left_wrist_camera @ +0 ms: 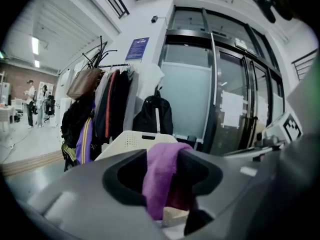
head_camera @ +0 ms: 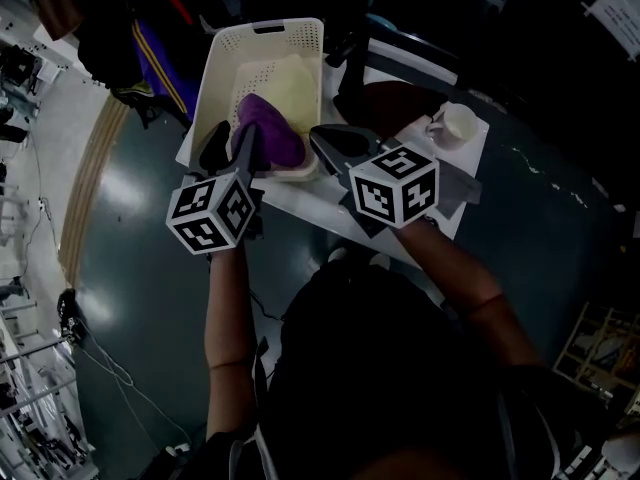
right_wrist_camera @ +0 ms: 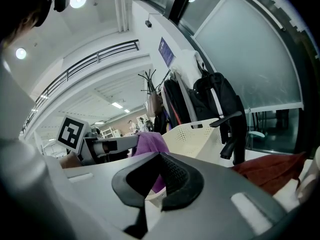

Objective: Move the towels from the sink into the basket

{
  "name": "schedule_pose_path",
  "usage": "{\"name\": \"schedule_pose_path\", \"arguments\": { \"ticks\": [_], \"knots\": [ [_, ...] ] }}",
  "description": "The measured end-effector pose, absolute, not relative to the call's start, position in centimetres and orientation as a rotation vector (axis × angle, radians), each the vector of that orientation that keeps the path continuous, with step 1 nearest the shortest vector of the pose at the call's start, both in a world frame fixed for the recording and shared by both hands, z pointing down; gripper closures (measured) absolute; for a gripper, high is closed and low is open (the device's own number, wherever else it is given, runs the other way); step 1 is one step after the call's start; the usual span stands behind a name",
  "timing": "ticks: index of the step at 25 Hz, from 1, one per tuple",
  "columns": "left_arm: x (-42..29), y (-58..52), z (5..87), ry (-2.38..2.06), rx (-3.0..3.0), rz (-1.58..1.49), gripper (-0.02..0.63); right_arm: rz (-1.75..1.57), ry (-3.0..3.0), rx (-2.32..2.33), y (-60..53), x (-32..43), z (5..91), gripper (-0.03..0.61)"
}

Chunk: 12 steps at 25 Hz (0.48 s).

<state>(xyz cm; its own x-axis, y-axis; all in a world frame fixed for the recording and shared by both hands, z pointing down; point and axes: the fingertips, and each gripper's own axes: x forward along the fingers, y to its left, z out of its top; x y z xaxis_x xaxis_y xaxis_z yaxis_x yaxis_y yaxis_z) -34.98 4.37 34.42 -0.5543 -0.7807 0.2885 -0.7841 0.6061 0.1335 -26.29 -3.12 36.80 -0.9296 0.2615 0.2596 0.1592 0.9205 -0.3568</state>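
Purple towel hangs between the jaws of my left gripper. Those jaws stand apart and do not clamp it. It droops over the near rim of the cream basket, onto a pale yellow towel lying inside. My right gripper hovers just beside it, jaws pressed together on nothing.

Both grippers work above a white counter, on which the basket stands. To the right a rust-red cloth lies by a black tap, and a white mug sits near the counter's far corner. The floor around it is dark grey-green. Farther back I see a coat rack hung with jackets and bags, a blue sign on the white wall, and tall glass doors.

I can't make out the sink basin itself, because the right gripper's marker cube and the red cloth cover that spot. The sign's print is too small to read.
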Motion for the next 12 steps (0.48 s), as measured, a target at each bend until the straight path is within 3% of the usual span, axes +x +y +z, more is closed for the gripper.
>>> {"name": "schedule_pose_path", "arguments": {
  "ticks": [12],
  "knots": [
    [-32.3, 3.6, 37.4, -2.215, 1.434, 0.374, 0.419, 0.488, -2.770, -0.301, -3.8, -26.4, 37.0, 0.584]
  ]
}}
